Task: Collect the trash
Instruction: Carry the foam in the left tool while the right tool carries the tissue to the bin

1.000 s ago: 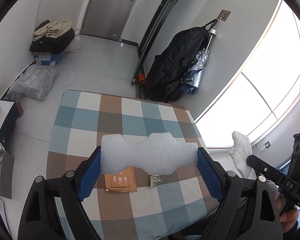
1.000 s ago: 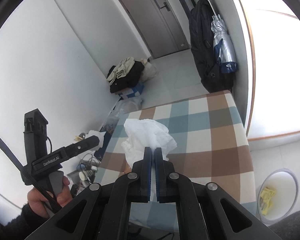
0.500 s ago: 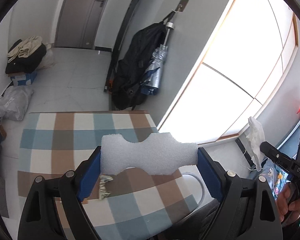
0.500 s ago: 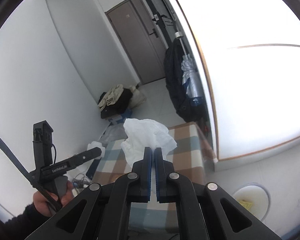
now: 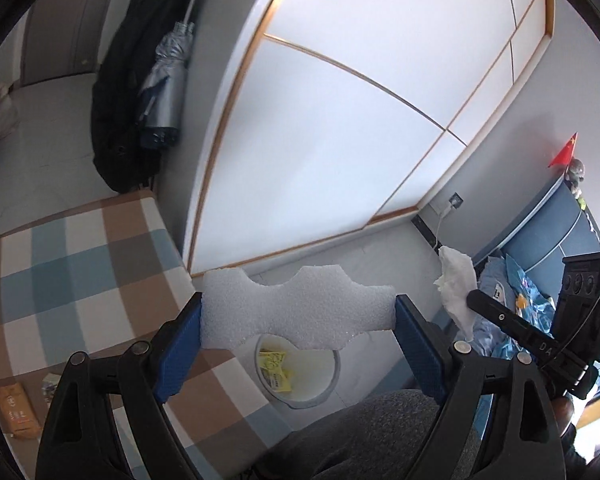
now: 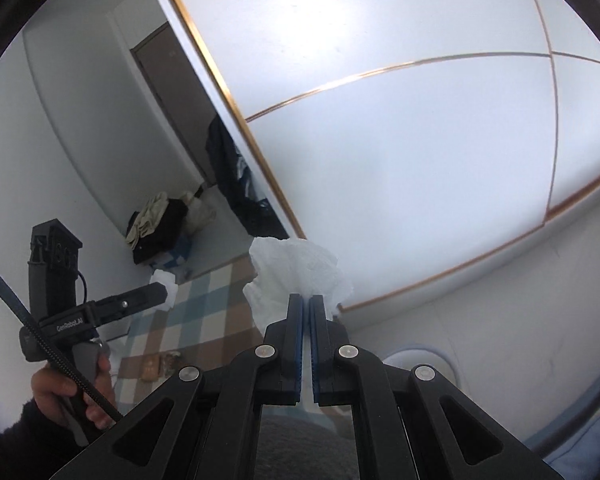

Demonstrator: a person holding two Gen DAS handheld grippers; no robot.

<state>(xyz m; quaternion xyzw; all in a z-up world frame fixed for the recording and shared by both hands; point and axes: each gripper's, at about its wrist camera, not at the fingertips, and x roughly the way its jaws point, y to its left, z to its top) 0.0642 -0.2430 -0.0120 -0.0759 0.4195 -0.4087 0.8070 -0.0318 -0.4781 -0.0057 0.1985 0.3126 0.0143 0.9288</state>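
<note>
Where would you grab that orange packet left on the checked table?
By a long edge, coming from straight above: the orange packet lies flat on the checked table, so tongs must pinch across its narrow width. The small wrapper beside it leaves little room on that side.

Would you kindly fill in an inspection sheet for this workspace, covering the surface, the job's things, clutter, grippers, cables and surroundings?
Surface: checked tablecloth in blue, brown and white on the table.
Job's things: white foam piece; crumpled white tissue; white bin on the floor beside the table, yellow wrappers inside.
Clutter: orange packet and a small wrapper lie on the cloth.
Grippers: left gripper clamps the foam piece by its ends, above the bin; right gripper is shut on the tissue.
Cables: black cable by the left handle; white charger lead at a wall socket.
Surroundings: large window, hanging black bag, folded umbrella, door.
</note>
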